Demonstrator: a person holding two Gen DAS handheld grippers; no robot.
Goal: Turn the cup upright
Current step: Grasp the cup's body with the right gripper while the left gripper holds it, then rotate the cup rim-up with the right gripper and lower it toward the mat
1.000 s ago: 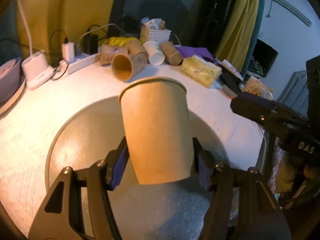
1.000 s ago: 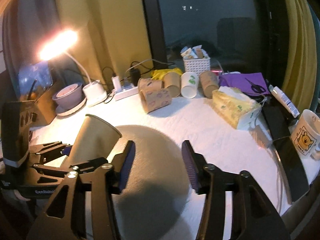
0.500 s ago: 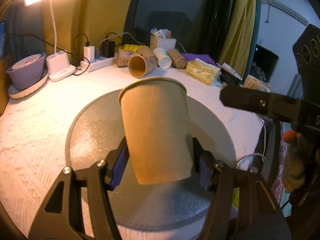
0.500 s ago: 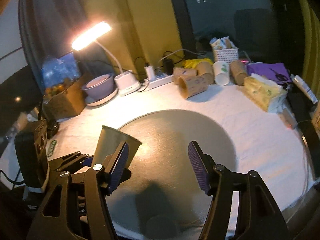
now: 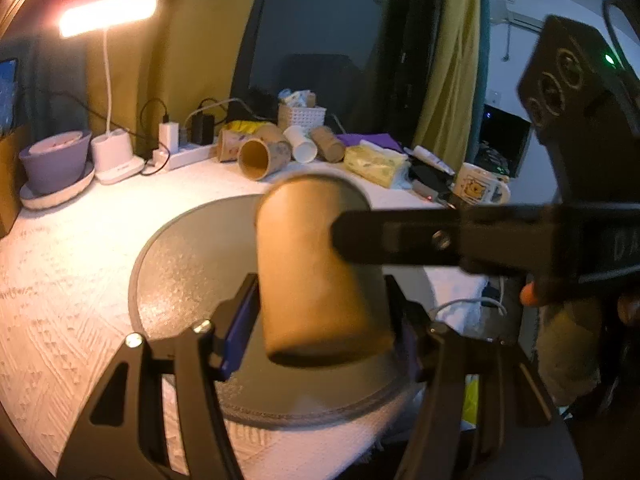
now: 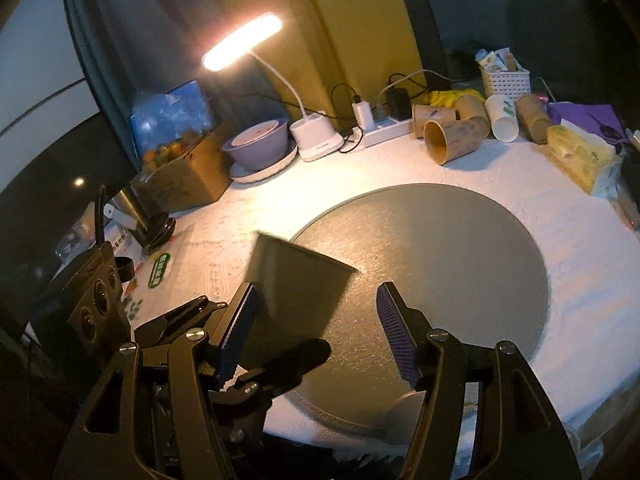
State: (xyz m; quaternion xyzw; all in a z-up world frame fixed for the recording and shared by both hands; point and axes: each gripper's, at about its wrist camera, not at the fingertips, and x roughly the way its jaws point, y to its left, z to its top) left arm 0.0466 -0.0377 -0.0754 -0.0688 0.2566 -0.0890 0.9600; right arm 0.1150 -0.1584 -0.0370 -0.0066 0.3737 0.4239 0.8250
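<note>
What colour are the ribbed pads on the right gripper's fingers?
Purple-blue pads, clearest in the right wrist view.

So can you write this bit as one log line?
left tongs: shut on paper cup | right tongs: open | cup: above round mat, mouth away from left camera

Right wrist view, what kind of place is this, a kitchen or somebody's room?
Probably a room at home, at night: a desk lamp, a power strip with chargers, a tissue pack, and curtains by a dark window.

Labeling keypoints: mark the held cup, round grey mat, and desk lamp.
held cup (image 5: pixel 316 280): left wrist view, side wall.
round grey mat (image 6: pixel 460 240): right wrist view, bare centre.
desk lamp (image 6: pixel 244 42): right wrist view, lit head.
</note>
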